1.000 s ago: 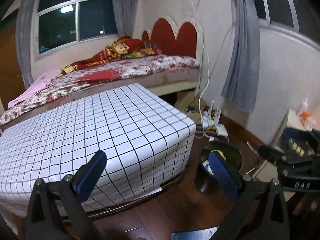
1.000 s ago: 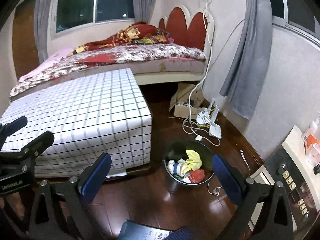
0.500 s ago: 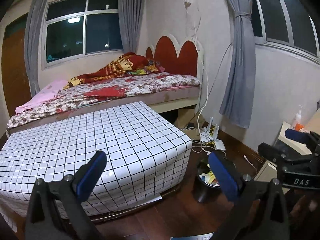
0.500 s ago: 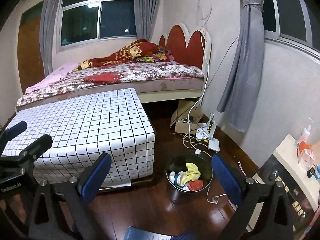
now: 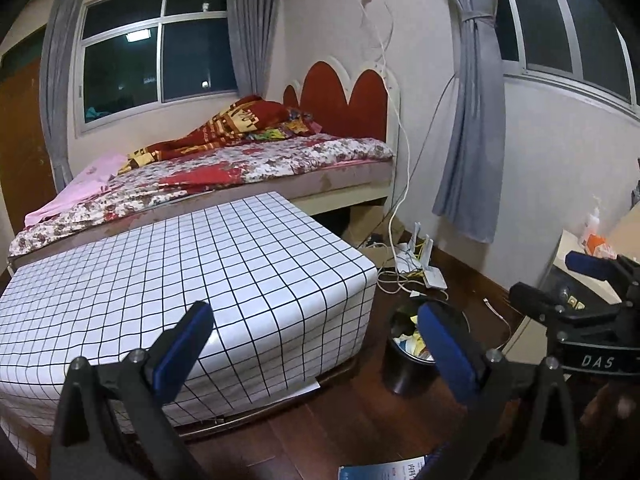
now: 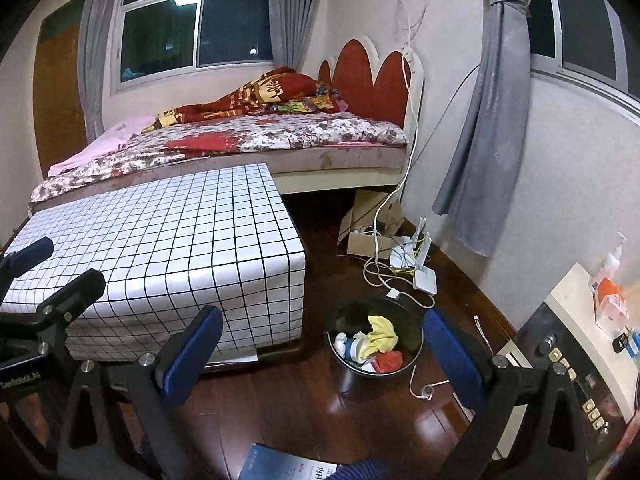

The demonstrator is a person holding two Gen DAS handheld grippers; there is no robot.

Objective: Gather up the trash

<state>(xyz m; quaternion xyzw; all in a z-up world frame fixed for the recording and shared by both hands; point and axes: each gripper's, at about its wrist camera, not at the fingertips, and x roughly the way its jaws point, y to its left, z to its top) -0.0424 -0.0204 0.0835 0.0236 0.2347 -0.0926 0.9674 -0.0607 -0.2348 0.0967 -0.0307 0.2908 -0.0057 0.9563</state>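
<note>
Left tool [image 5: 312, 344] was wide open, nothing in it, held above the floor [image 5: 328, 436] facing the checked desk [image 5: 192, 280]. Desk top looked bare, no trash visible on it. Bin [image 6: 376, 340] stood on the floor just right of the desk, between it and the cable tangle [image 6: 396, 268] by the wall. Inside the bin: a yellow rag [image 6: 382, 332], a red wrapper [image 6: 387, 361] and some white-and-blue bits (can't tell what exactly). Right tool [image 6: 324, 352] was also wide open and empty, aimed down at the bin.

Handling guess: contents are light and soft, they'll crush, so no grip worth taking there. If the bin itself gets lifted, pinch the rim wall. It looked like stiff, smooth plastic, so probably slippery. A booklet [image 6: 288, 466] lay at the bottom edge (trash or not, unclear): thin and flat, take it by an edge.
</note>
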